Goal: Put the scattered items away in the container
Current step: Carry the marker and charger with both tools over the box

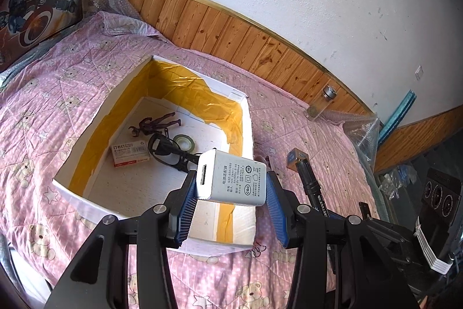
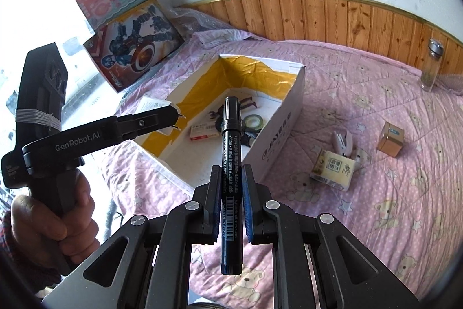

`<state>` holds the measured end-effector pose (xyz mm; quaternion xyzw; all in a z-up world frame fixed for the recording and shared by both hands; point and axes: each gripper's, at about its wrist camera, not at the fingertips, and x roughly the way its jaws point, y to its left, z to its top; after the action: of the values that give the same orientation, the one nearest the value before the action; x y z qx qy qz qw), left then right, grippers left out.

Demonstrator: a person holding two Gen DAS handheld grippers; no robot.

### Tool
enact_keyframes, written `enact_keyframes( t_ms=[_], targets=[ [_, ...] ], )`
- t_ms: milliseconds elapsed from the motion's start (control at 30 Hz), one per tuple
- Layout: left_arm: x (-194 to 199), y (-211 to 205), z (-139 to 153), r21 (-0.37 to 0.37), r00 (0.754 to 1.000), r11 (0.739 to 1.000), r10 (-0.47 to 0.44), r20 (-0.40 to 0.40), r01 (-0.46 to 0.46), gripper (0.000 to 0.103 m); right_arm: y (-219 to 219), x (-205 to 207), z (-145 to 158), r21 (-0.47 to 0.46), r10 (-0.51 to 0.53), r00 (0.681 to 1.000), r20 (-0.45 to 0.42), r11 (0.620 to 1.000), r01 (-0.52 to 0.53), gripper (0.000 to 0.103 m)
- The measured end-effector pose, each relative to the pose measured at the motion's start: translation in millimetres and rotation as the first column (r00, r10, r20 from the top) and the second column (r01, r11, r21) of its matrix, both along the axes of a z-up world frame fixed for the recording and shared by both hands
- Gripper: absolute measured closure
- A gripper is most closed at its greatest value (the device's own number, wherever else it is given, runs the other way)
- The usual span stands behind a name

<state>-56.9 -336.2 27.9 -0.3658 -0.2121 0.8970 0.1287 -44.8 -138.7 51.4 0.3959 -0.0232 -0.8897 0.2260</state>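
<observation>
The left gripper (image 1: 230,190) clasps the charger (image 1: 231,181) directly above the box (image 1: 86,201), over its near corner. The right gripper (image 2: 231,193) pinches the marker (image 2: 230,181), long axis aimed at the box just ahead; the left looks nearer to dropping.

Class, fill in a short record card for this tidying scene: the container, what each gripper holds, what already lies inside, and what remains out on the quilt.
container: open white box on the pink quilt
left gripper: shut on white charger, above the box
right gripper: shut on black marker
inside box: toy figure, tape roll, staples box, black cable
still out: tissue pack, gold cube, glass jar
</observation>
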Motion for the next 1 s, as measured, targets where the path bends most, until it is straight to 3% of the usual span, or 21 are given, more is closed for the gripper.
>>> enact_keyframes(
  t_ms=[233,433,767,1000],
  targets=[
    [-14,-18,-5,-0.001,0.999,1.000,0.025,0.020,-0.025,0.056,-25,-20,5,0.004,0.043,0.999,-0.006,0.999,-0.043,0.089],
    [-29,-31,-11,-0.049,0.997,0.998,0.040,0.070,-0.037,0.056,-44,-40,1,-0.001,0.084,0.996,0.024,0.996,-0.084,0.089],
    [-57,-39,-21,-0.194,0.986,0.980,-0.008,0.166,0.041,0.056,-69,-77,-14,-0.018,0.145,0.980,0.136,0.989,-0.144,0.089],
    [-74,-39,-31,-0.267,0.973,0.955,-0.065,0.221,0.125,0.056,-81,-95,-23,0.026,0.184,0.963,0.197,0.981,-0.193,0.089]
  ],
)
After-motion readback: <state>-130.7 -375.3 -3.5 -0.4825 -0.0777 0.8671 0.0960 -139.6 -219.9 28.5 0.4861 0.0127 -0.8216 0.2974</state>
